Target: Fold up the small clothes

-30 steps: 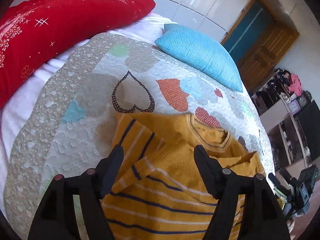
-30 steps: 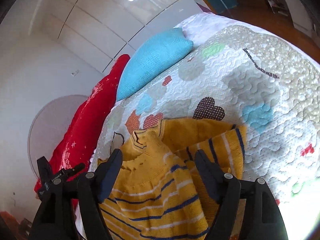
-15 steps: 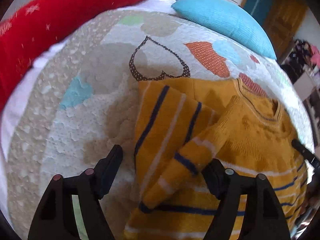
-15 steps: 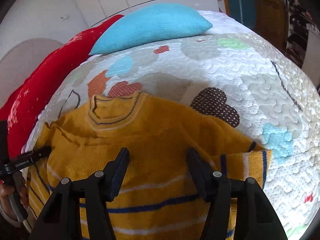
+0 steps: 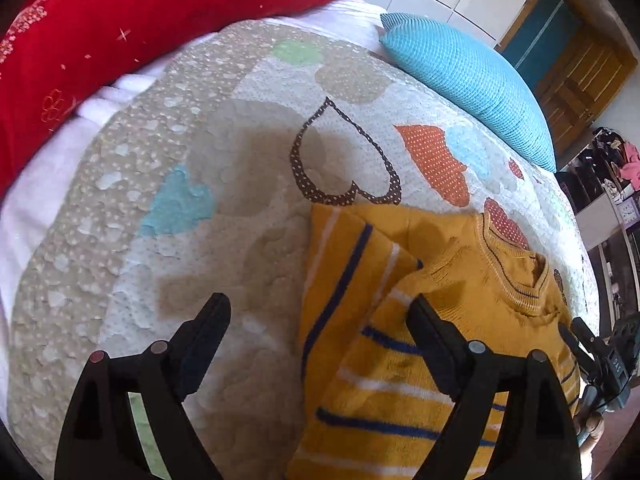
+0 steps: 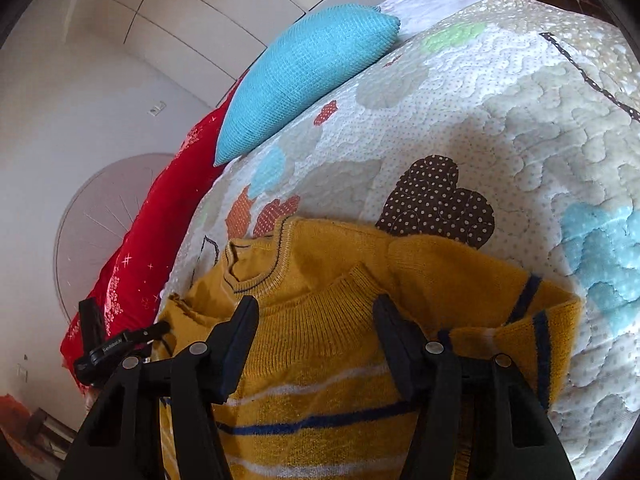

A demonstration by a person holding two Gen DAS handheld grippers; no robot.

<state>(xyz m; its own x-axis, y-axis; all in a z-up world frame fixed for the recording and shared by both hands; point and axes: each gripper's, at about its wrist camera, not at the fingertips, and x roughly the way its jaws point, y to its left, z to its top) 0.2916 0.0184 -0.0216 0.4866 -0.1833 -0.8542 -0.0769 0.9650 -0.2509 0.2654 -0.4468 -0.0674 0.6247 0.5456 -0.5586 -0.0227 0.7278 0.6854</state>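
Note:
A small mustard-yellow knit sweater (image 5: 452,264) with navy and white stripes lies on the quilted bed cover, both sleeves folded in over its body. My left gripper (image 5: 320,320) is open and empty, hovering over the sweater's left edge and folded sleeve (image 5: 348,280). In the right wrist view the sweater (image 6: 340,272) fills the lower middle, collar at upper left. My right gripper (image 6: 316,324) is open and empty just above the sweater's chest, with the folded sleeve (image 6: 520,320) to its right. The other gripper's tip (image 6: 120,340) shows at the left.
The quilt (image 5: 248,128) with heart patches covers the bed. A blue pillow (image 5: 468,80) and a red pillow (image 5: 140,20) lie at the far side. Shelves with clutter (image 5: 612,184) and a wooden door stand to the right. A white wall is behind in the right wrist view.
My left gripper has shifted left, so the sweater now sits to its right. My right gripper has tilted and drawn back over the chest; its jaws have opened slightly wider.

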